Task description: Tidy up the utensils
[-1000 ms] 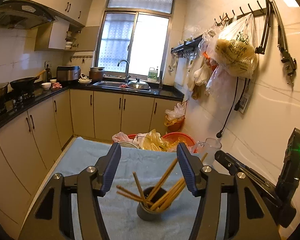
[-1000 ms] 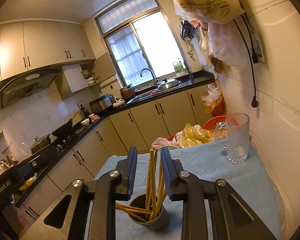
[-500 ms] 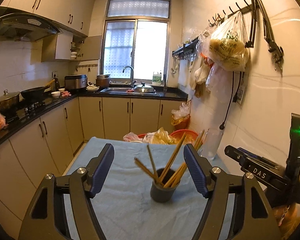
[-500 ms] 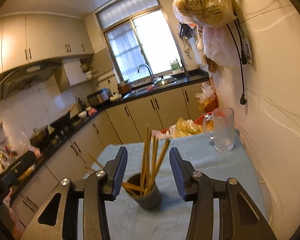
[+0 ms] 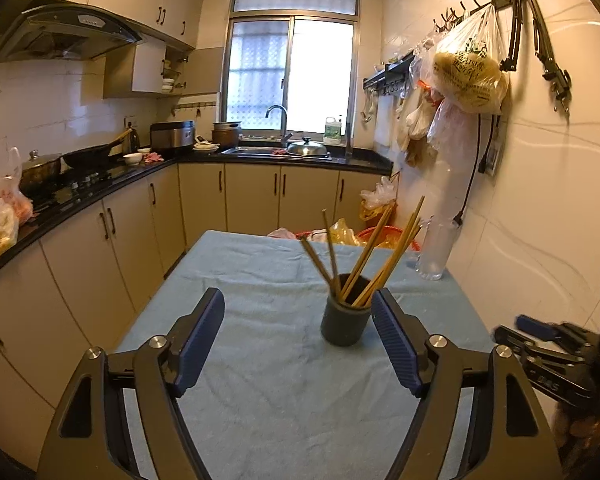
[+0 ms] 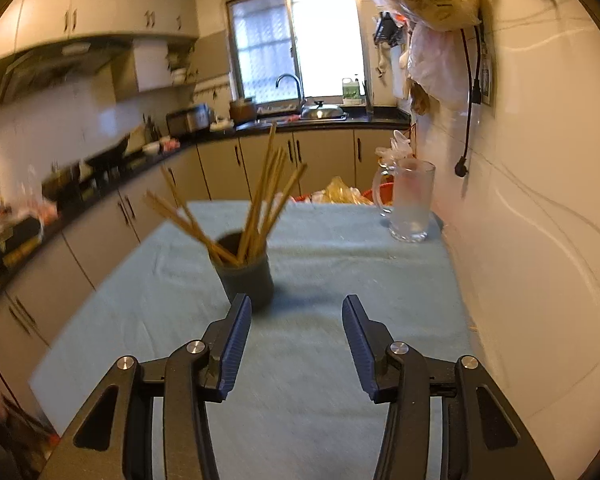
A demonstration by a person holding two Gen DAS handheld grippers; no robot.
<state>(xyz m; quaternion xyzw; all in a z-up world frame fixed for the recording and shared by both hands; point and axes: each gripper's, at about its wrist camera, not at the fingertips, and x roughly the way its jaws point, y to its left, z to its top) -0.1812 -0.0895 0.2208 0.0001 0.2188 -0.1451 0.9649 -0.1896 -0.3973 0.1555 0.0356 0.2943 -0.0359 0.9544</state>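
A dark grey cup stands upright on the table's light blue towel with several wooden chopsticks fanned out in it. The cup and chopsticks also show in the right wrist view. My left gripper is open and empty, a little short of the cup. My right gripper is open and empty, short of the cup and to its right. Part of the right gripper's body shows at the left wrist view's right edge.
A clear glass mug stands at the towel's far right by the tiled wall. Plastic bags hang from wall hooks above. A red basin with bags sits beyond the table. Kitchen cabinets run along the left.
My right gripper has opened, let go of the chopsticks in the cup and pulled back. My left gripper has pulled back too, so the cup stands farther ahead of both.
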